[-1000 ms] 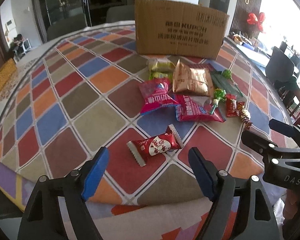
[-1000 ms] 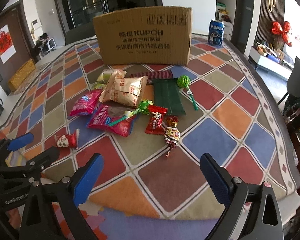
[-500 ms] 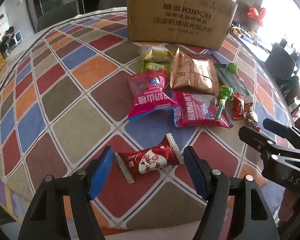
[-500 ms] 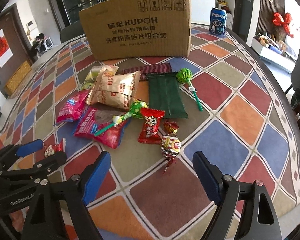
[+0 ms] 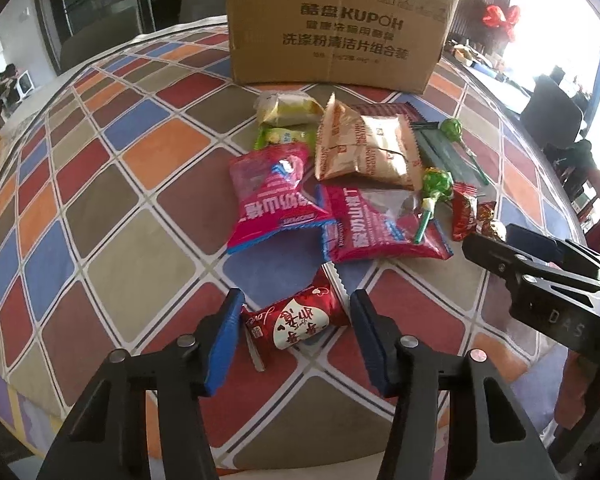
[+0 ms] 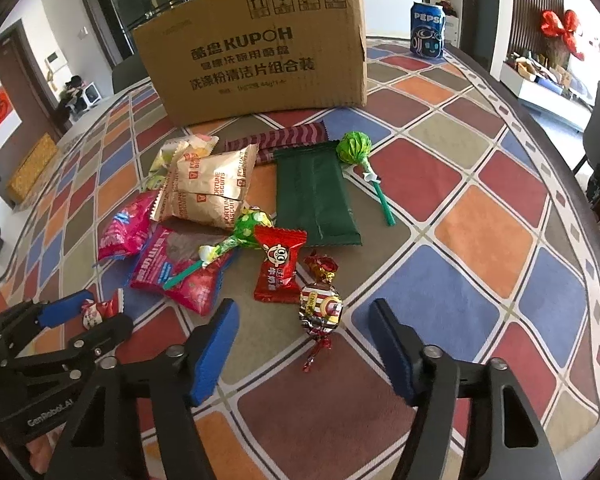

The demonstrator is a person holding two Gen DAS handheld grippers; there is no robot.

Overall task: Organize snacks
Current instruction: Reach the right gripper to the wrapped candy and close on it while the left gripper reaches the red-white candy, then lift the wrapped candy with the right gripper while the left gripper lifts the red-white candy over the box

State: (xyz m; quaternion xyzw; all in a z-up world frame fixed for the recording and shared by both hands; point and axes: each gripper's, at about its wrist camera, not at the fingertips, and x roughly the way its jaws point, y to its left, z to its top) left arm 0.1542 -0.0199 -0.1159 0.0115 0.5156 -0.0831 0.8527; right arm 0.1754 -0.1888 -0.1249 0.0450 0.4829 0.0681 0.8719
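A small red heart-print candy packet (image 5: 300, 320) lies on the tablecloth between the blue pads of my left gripper (image 5: 296, 304). Its jaws are closing, and the pads stand right at the wrapper's ends without squeezing it. In the right wrist view, a round striped foil candy (image 6: 320, 308) lies between the closing jaws of my right gripper (image 6: 305, 312), with a gap on both sides. Behind them sits the snack pile: pink packets (image 5: 272, 200), a gold biscuit bag (image 6: 212, 188), a dark green wrapper (image 6: 314, 192), lollipops (image 6: 354, 148) and a red milk candy (image 6: 278, 264).
An open brown cardboard box (image 6: 260, 60) stands behind the pile on the checked tablecloth (image 6: 480, 232). A Pepsi can (image 6: 427, 30) is at the far right. The table edge curves away on the right, with chairs beyond. Each gripper shows at the other view's side: the right gripper (image 5: 490, 238) and the left gripper (image 6: 108, 310).
Both grippers have come forward and down toward the snacks, with their jaws narrowing. The red candy packet is now between the left pads and the foil candy between the right ones.
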